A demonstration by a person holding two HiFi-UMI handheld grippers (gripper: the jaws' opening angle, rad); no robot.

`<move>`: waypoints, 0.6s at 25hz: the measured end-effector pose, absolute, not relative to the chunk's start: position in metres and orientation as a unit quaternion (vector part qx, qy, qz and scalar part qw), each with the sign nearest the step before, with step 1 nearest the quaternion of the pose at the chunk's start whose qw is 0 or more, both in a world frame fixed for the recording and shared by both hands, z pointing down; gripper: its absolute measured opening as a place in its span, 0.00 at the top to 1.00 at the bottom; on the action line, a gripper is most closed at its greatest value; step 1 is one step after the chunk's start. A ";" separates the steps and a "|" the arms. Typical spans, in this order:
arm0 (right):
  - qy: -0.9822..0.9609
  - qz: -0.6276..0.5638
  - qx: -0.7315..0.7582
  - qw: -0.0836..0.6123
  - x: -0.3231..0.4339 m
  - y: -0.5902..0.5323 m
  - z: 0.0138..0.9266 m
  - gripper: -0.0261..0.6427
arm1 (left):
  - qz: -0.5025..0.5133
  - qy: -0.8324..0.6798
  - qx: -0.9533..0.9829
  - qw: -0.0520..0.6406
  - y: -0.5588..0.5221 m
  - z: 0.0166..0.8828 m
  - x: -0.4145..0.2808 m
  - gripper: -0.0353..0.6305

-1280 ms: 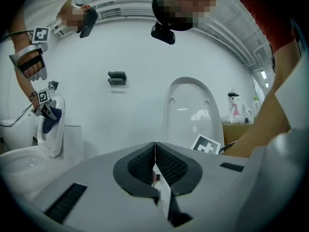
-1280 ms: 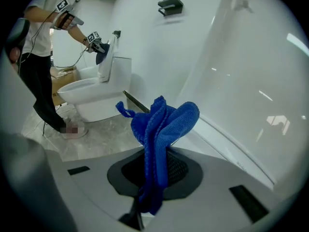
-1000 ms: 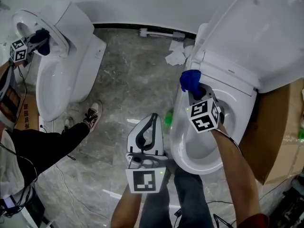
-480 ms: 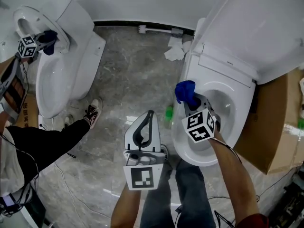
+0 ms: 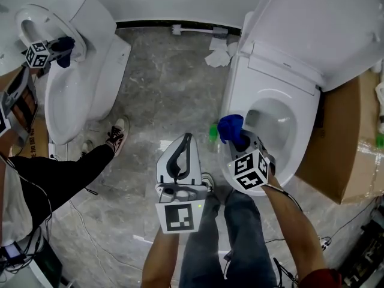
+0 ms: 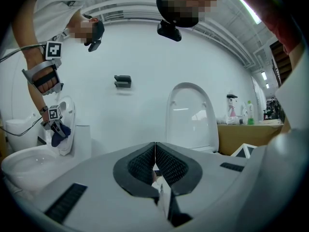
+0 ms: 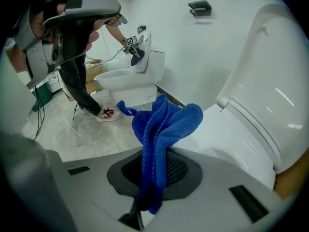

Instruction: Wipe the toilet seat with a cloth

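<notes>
The white toilet seat (image 5: 307, 120) lies down on the bowl at the right of the head view, with its lid (image 5: 324, 29) raised behind it. My right gripper (image 5: 238, 139) is shut on a blue cloth (image 5: 230, 128), which rests at the seat's near-left rim. In the right gripper view the cloth (image 7: 164, 124) bunches up out of the closed jaws (image 7: 154, 170), with the seat (image 7: 227, 139) and the lid (image 7: 275, 81) beyond. My left gripper (image 5: 188, 140) hangs shut and empty over the floor left of the bowl. In its own view the left gripper (image 6: 155, 151) faces the lid (image 6: 189, 115).
A second toilet (image 5: 78, 83) stands at the left, where another person holds a gripper with a dark blue cloth (image 5: 63, 45). A green bottle (image 5: 213, 132) and crumpled paper (image 5: 217, 56) lie on the grey floor. A cardboard box (image 5: 339, 143) flanks the bowl's right side. Cables trail near my feet.
My right gripper has slid the blue cloth along the seat's left rim, from near the hinge toward the front edge. The left gripper has hardly moved.
</notes>
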State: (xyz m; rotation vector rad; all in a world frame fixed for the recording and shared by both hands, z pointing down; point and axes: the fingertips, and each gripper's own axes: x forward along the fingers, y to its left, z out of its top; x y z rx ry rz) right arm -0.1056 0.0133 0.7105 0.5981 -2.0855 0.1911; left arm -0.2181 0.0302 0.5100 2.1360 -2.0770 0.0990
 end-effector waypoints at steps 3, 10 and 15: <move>-0.847 0.075 0.232 0.473 -0.104 0.035 0.710 0.88 | 0.033 -0.694 0.714 0.084 0.035 0.510 -0.219 0.92; -0.841 0.090 0.219 0.487 -0.094 0.081 0.708 0.88 | 0.033 -0.689 0.719 0.086 0.041 0.507 -0.214 0.92; -0.829 0.129 0.234 0.492 -0.083 0.104 0.709 0.88 | 0.039 -0.685 0.722 0.089 0.044 0.511 -0.212 0.92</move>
